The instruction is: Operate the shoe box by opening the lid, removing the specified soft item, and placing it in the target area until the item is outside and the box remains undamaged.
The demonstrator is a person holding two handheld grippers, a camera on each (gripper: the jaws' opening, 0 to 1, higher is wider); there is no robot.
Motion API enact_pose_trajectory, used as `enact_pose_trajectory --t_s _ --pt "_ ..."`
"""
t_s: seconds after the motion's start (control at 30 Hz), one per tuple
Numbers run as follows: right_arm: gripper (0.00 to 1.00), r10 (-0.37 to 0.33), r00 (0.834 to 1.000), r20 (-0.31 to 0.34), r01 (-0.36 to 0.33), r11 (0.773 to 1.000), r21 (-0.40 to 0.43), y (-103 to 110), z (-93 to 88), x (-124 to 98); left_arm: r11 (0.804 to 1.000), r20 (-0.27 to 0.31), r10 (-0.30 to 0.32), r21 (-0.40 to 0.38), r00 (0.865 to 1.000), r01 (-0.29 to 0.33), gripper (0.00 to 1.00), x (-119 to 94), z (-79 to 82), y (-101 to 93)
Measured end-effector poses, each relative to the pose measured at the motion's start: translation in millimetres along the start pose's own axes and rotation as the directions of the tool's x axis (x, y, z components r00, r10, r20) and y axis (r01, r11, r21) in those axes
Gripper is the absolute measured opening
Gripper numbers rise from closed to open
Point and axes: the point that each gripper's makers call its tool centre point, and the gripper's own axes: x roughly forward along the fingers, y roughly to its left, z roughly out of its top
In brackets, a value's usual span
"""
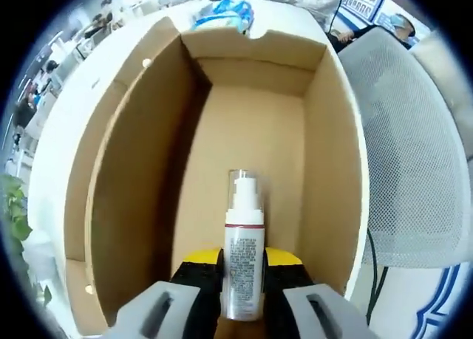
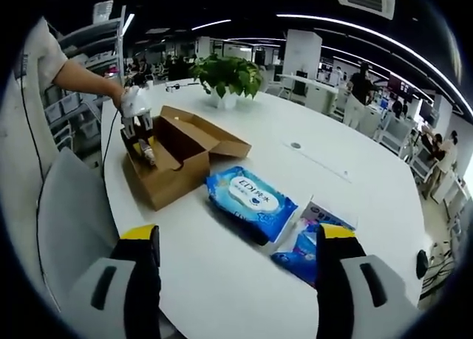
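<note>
Two grippers: left gripper [image 1: 242,280] clamps pump bottle [image 1: 243,243] over open shoe box [image 1: 111,169], lifting clear; right gripper [image 2: 236,269] idles, jaws apart, above table [image 2: 244,117].

A potted plant [image 2: 228,77] stands on the white table [image 2: 310,169], a mesh chair [image 1: 410,162] just beside it.

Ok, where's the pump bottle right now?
The pump bottle is clamped in the left gripper over the open cardboard box; in the right gripper view it's at the box's left end.
</note>
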Motion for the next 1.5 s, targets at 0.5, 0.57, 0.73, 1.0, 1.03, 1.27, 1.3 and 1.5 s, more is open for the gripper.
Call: enact_pose_trajectory --t_s 0.5,0.57,0.73,1.0,1.03,1.27,1.3,1.5 --pt "0.72 0.08 0.996 0.043 -0.077 0.994 -0.072 22.1 18.1 13.4 0.999 0.141 0.036 0.014 0.989 -0.038 0.19 -33.4 46.9 -7.8" --pt "0.72 0.092 0.994 0.05 -0.088 0.993 -0.081 25.8 20.5 15.2 0.999 0.16 0.038 0.019 0.986 -0.041 0.19 -37.4 53.5 -8.6" --pt "0.69 0.121 0.991 0.051 -0.116 0.988 -0.102 34.5 23.9 21.2 0.998 0.195 0.042 0.041 0.98 -0.051 0.19 -43.4 67.7 -10.7" --pt "0.63 0.166 0.985 0.055 -0.158 0.979 -0.13 48.3 29.4 28.8 0.994 0.25 0.041 0.092 0.967 -0.066 0.19 -54.5 92.7 -19.0" --pt "0.63 0.17 0.984 0.056 -0.161 0.978 -0.132 49.6 30.0 29.2 0.993 0.259 0.04 0.1 0.965 -0.068 0.19 -56.4 96.5 -20.4" --pt "0.58 0.201 0.978 0.053 -0.191 0.97 -0.15 60.0 33.3 34.8 0.989 0.298 0.028 0.13 0.954 -0.07 0.19 -64.3 116.3 -28.3" --pt "0.58 0.207 0.977 0.053 -0.196 0.968 -0.154 62.3 33.9 35.9 0.988 0.304 0.025 0.137 0.952 -0.07 0.19 -64.8 119.5 -30.0" --pt "0.55 0.231 0.972 0.046 -0.221 0.96 -0.17 71.7 35.6 40.8 0.984 0.324 0.011 0.163 0.946 -0.067 0.19 -66.7 133.2 -35.5"
